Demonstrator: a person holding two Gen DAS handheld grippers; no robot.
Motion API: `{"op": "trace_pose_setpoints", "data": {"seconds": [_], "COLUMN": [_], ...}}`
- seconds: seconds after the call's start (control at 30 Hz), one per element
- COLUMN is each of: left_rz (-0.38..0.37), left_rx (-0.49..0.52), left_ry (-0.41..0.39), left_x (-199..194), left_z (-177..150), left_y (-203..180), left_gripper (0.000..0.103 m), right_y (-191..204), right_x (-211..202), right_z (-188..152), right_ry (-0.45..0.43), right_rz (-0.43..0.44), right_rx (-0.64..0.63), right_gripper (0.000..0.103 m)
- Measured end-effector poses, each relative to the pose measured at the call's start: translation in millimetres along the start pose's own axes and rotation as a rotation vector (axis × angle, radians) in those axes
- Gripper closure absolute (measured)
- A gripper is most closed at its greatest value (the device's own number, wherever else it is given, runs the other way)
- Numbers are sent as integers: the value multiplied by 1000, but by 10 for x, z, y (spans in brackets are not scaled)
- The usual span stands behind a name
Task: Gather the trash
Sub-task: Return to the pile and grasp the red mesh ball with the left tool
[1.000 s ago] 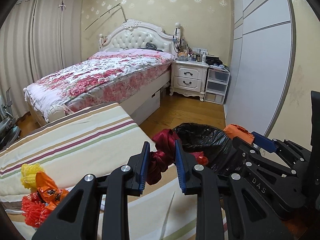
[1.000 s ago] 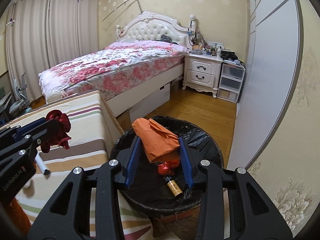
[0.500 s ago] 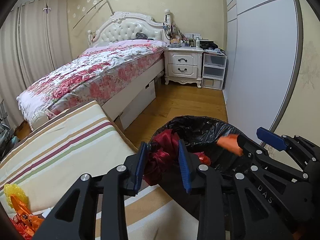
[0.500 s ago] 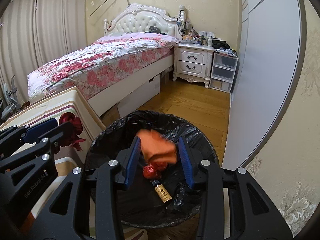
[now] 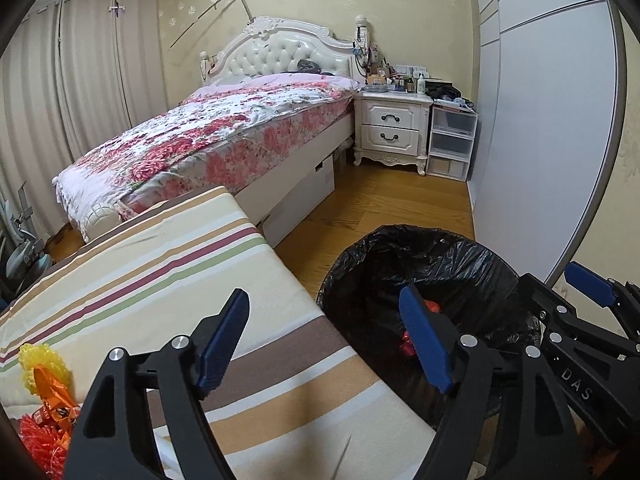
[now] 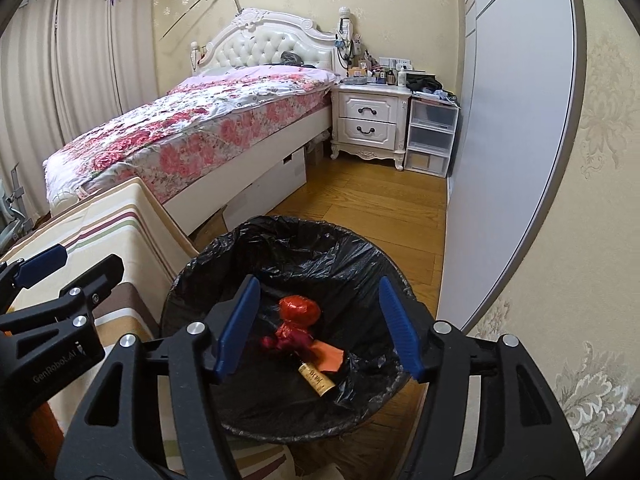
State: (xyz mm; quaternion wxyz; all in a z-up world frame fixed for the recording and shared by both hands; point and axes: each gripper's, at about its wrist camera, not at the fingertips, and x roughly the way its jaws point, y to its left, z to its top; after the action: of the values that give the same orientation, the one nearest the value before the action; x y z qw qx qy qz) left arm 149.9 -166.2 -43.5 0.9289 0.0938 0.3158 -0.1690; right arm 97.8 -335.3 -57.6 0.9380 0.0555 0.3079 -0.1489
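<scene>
A bin lined with a black bag point(image 6: 288, 248) stands beside the striped table point(image 5: 160, 264). Inside lie a dark red wrapper point(image 6: 294, 334), an orange packet point(image 6: 330, 356), a red ball point(image 6: 300, 309) and a small bottle point(image 6: 316, 378). My right gripper point(image 6: 318, 326) is open and empty above the bin. My left gripper point(image 5: 324, 340) is open and empty, straddling the table edge and the bin rim point(image 5: 420, 236). Yellow point(image 5: 38, 360), orange point(image 5: 54, 394) and red point(image 5: 40, 444) trash lies on the table at the left.
A bed with a floral cover point(image 5: 224, 136) stands behind the table. A white nightstand point(image 5: 394, 128) and plastic drawers point(image 5: 452, 142) stand at the back. A grey wardrobe door point(image 5: 540, 140) lines the right side. The floor is wood point(image 5: 380, 208).
Both grippers opened. The dark red wrapper dropped from the left gripper and the orange packet from the right; both now lie in the bin.
</scene>
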Motion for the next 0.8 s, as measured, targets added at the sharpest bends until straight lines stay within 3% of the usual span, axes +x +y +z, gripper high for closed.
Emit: {"op": "trace_pose_setpoints", "data": {"seconds": [0.33, 0.8], "left_rz": [47, 242], "left_rx": [-39, -176], "left_ry": [-18, 12], "left_x": [-481, -1051], "left_z": [-160, -756], "left_y": [372, 1256], "left_gripper": [25, 24], "right_y": [205, 1028], "right_x": [-432, -754], "right_z": [-87, -301], "right_ry": [-24, 9], "right_rz": [47, 231], "right_rx": [-39, -157], "right_gripper": [38, 37]}}
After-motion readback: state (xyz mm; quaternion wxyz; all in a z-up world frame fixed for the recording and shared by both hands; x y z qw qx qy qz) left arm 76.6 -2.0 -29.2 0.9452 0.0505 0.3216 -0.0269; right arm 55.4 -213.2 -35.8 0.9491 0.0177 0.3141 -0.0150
